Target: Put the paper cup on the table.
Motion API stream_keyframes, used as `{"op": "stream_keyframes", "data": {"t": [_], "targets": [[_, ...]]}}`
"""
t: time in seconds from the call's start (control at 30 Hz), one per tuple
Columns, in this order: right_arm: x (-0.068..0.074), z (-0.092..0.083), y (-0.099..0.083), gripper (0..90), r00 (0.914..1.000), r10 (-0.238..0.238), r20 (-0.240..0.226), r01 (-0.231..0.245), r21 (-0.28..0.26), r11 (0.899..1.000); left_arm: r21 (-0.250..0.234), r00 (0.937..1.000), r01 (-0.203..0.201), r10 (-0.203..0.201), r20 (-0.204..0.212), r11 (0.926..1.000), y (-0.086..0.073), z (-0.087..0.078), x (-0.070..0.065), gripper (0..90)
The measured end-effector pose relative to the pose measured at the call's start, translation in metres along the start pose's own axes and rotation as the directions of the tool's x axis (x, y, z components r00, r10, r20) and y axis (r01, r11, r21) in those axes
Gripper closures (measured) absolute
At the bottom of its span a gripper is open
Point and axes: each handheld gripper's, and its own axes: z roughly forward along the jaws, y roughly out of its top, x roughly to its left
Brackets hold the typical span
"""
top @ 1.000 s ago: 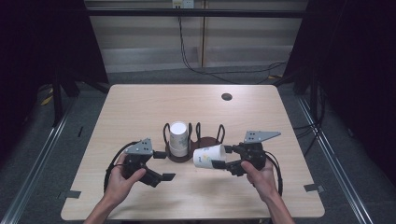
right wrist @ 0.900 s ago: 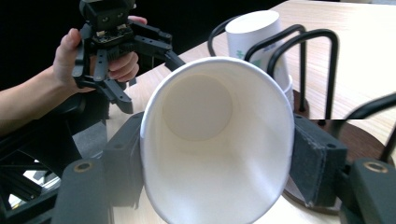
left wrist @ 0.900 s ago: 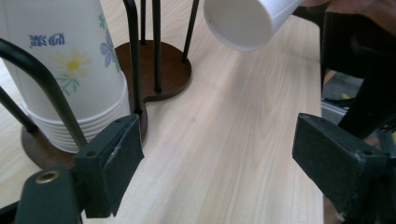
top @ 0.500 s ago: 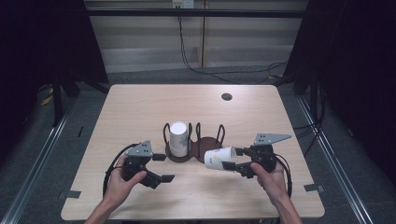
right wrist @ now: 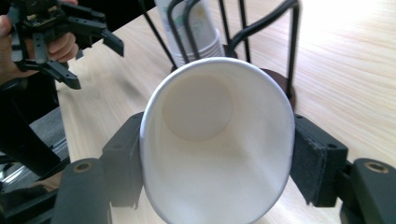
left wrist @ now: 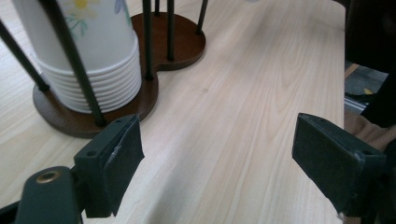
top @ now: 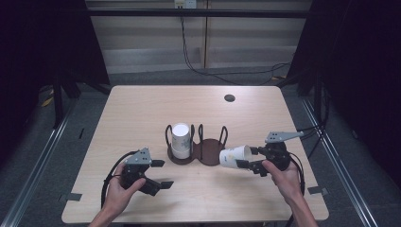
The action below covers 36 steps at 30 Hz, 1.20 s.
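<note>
Paper cup (top: 235,155) is clamped between the jaws of the right gripper (top: 248,158), lying on its side with the open mouth turned back toward the holding hand and the base pointing toward the cup holder (top: 204,150). In the right gripper view the cup (right wrist: 215,144) sits squarely between the two black pads (right wrist: 312,161), rim slightly squeezed into an oval, pads pressing on both flanks. The cup is lifted off the table (top: 142,109), just beside the right, vacant bay of the wooden holder and apart from its wire posts.

Left gripper (top: 158,174) is released: its jaws stand wide apart with bare tabletop between them, as the left gripper view confirms (left wrist: 219,163). It rests low near the front left of the holder, not touching it.

Stack of cups (top: 180,139) stands upright in the holder's left bay; nested rims show at its foot (left wrist: 93,79). A dark round hole (top: 229,98) lies at the table's far side, well apart.
</note>
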Motion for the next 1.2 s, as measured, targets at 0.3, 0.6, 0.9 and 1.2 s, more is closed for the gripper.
{"op": "stream_keyframes", "data": {"t": [0.3, 0.6, 0.9, 1.2], "targets": [[-0.021, -0.009, 0.006, 29.1, 0.9963, 0.026, 0.082, -0.032, 0.079, 0.996, -0.029, 0.9999, 0.005, -0.005, 0.009, 0.9996, 0.000, -0.003, 0.002, 16.2], [-0.038, -0.009, 0.019, 28.9, 0.9883, 0.033, 0.149, -0.055, 0.143, 0.988, -0.001, 0.9996, -0.019, 0.019, 0.018, 0.9998, -0.003, -0.001, -0.002, 16.5], [-0.057, -0.004, 0.032, 28.4, 0.9753, 0.039, 0.218, -0.089, 0.229, 0.969, -0.026, 0.9999, -0.004, 0.005, 0.015, 0.9997, -0.003, -0.006, 0.000, 16.6], [-0.066, 0.010, 0.045, 27.7, 0.9641, 0.039, 0.263, -0.122, 0.309, 0.943, 0.004, 0.9993, -0.023, 0.023, 0.028, 0.9997, -0.005, -0.001, -0.003, 16.6]]}}
